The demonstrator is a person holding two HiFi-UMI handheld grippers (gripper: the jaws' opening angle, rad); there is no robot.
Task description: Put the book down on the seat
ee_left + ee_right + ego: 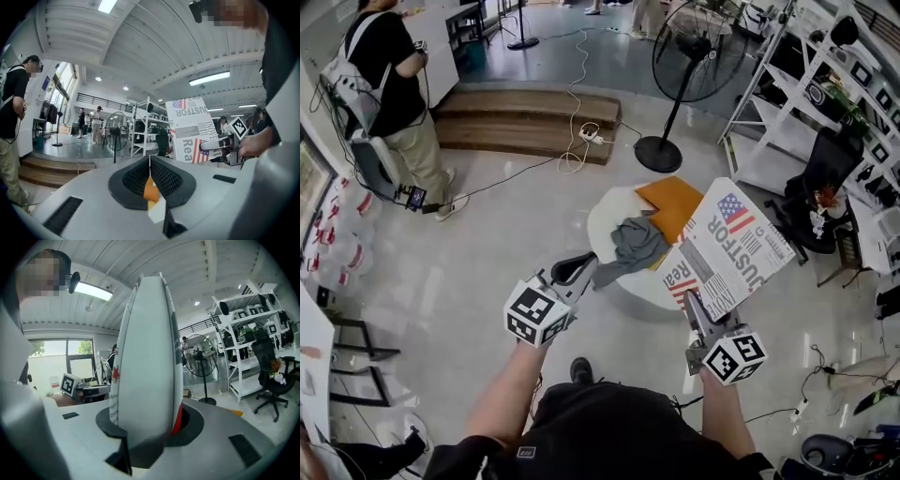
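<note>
A white book (731, 248) with a flag and large print on its cover is held up, tilted, over the right part of the round white seat (609, 220). My right gripper (694, 307) is shut on its lower edge; in the right gripper view the book (147, 357) stands edge-on between the jaws. The left gripper (579, 269) is shut and empty, hovering at the seat's near left rim. A grey cloth (636, 246) and a flat orange thing (670, 204) lie on the seat. In the left gripper view the book (190, 129) shows at the right.
A black standing fan (684, 84) is behind the seat, with a wooden step (525, 117) and cables to its left. White shelving (797, 103) and a black office chair (820, 187) stand at the right. A person (389, 84) stands far left.
</note>
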